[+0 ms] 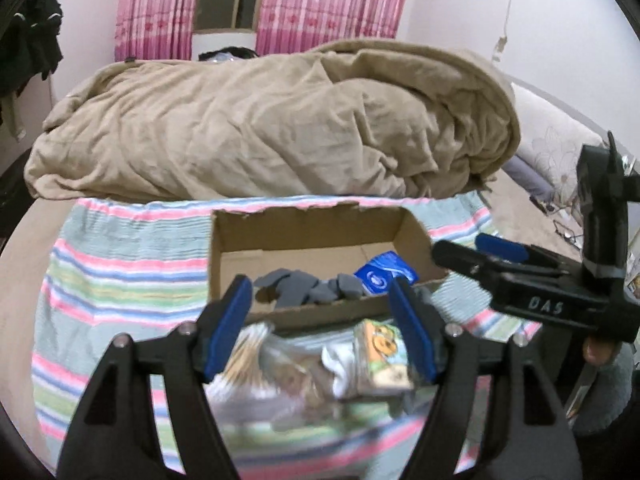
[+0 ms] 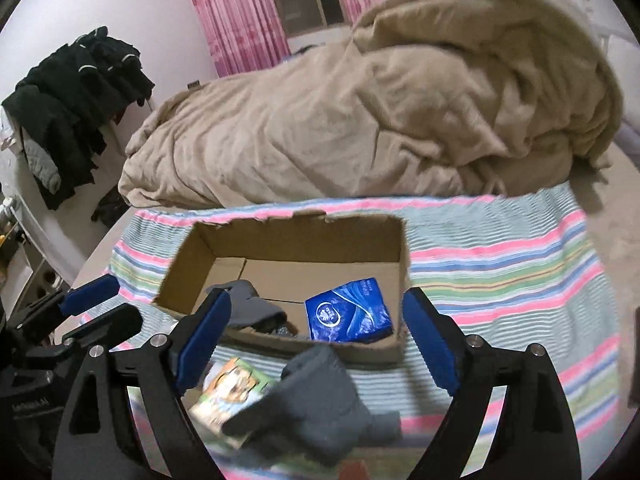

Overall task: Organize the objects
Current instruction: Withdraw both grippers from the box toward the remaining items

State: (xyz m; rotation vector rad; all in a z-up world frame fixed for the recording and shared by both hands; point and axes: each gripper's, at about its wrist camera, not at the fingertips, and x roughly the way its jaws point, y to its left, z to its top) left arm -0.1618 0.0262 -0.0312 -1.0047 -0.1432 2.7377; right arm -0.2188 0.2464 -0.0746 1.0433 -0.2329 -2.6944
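On the striped towel [image 2: 500, 264], a cardboard box [image 2: 288, 240] lies long axis nine-to-three, holding a blue tissue pack [image 2: 347, 310] at its five o'clock, while the left gripper [image 1: 320, 332] and right gripper [image 2: 316, 344] hover wide open, empty, over a blurred grey glove [image 2: 320, 400] and cartoon-printed carton [image 2: 232, 392].

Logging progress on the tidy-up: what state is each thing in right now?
Open-topped brown cardboard box: upright on the striped cloth, partly filled.
Blue plastic tissue packet: inside the box, lying flat.
Grey fabric item: inside the box.
Second grey fabric item: outside the box, on the cloth.
Small orange-and-green printed carton: outside, lying down.
Left gripper: jaws open, empty.
Right gripper: jaws open, empty.
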